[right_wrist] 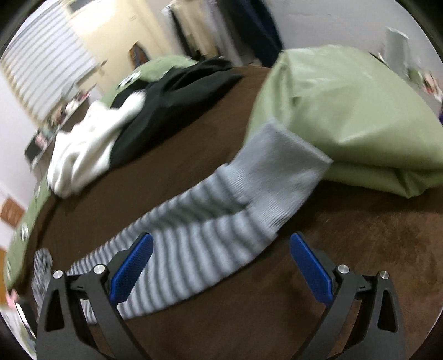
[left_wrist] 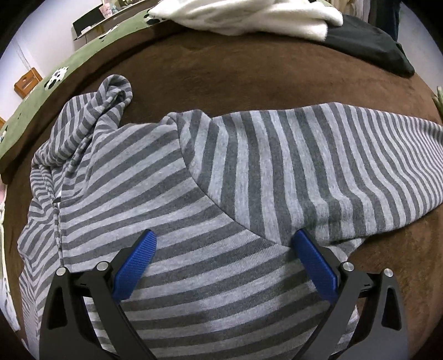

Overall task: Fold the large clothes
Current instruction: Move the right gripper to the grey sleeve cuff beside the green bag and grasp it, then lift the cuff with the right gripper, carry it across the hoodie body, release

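The grey striped top [left_wrist: 210,177] is lying spread over the brown blanket [left_wrist: 221,80], filling the middle and lower part of the left wrist view. The left gripper [left_wrist: 225,239] is hovering over the body of the garment at the bottom centre of the frame, its blue pads [left_wrist: 135,270] standing wide apart with nothing between them; the striped cloth is passing beneath both fingers. One sleeve is running from the centre out to the right edge of the frame, and a bunched hood or collar part is sitting toward the upper left. At the top edge, a white garment [left_wrist: 249,16] is lying beside a black garment [left_wrist: 368,44].

In the right wrist view, which is blurred, the sleeve [right_wrist: 199,235] is stretching from the lower left up to the centre, ending in a plain grey cuff [right_wrist: 279,171] that is touching a green bundle [right_wrist: 346,116] in the upper right. The right gripper [right_wrist: 221,241] is sitting at the bottom centre, jaws spread wide and gripping nothing; the sleeve is lying under its left finger and in the gap between the fingers, while its right finger is over bare brown blanket [right_wrist: 360,238]. The white garment [right_wrist: 85,149] and black garment [right_wrist: 171,105] are lying in the upper left
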Action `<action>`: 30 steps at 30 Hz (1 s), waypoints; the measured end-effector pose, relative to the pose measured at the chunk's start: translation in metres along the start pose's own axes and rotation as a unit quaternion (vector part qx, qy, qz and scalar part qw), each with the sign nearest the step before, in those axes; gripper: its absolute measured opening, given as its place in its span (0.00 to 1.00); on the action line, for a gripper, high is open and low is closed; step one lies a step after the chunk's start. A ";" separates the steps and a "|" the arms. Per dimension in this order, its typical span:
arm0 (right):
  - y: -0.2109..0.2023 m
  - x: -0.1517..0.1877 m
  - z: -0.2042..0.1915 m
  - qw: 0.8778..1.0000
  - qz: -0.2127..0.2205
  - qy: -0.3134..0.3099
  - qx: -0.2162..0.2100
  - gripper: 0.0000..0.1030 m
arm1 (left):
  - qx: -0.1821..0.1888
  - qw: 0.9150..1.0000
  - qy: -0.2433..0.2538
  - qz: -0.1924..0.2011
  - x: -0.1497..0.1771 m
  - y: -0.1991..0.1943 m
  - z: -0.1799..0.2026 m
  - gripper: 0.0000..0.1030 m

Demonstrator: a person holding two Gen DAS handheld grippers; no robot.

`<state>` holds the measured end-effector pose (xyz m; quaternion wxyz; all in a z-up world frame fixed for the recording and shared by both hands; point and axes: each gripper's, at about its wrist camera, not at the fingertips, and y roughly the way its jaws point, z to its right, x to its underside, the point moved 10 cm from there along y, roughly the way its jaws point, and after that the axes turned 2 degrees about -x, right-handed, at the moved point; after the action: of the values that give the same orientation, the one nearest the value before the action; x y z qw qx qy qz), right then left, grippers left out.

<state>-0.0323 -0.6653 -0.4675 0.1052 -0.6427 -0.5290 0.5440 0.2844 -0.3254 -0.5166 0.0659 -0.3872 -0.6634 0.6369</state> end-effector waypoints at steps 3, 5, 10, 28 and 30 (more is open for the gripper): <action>0.012 -0.011 0.024 0.999 0.004 0.046 -0.005 0.95 | 0.000 1.000 -0.001 -0.002 -0.001 0.002 -0.002 0.95; 0.020 -0.016 0.038 0.997 0.009 0.071 -0.008 0.95 | 0.000 1.000 -0.003 -0.003 0.000 0.000 -0.001 0.95; 0.038 -0.027 0.046 0.995 0.010 0.094 -0.026 0.75 | 0.000 1.000 -0.003 -0.003 0.000 0.001 -0.001 0.95; 0.023 -0.046 0.000 0.995 0.016 0.063 -0.076 0.09 | 0.004 1.000 -0.016 0.006 0.003 0.001 -0.001 0.95; 0.017 -0.048 -0.005 0.995 0.019 0.060 -0.075 0.09 | 0.005 1.000 -0.018 0.007 0.005 0.001 0.000 0.95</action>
<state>-0.0116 -0.7084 -0.4493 0.0776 -0.6904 -0.5488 0.4649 0.2814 -0.3221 -0.5196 0.0513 -0.3797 -0.6588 0.6474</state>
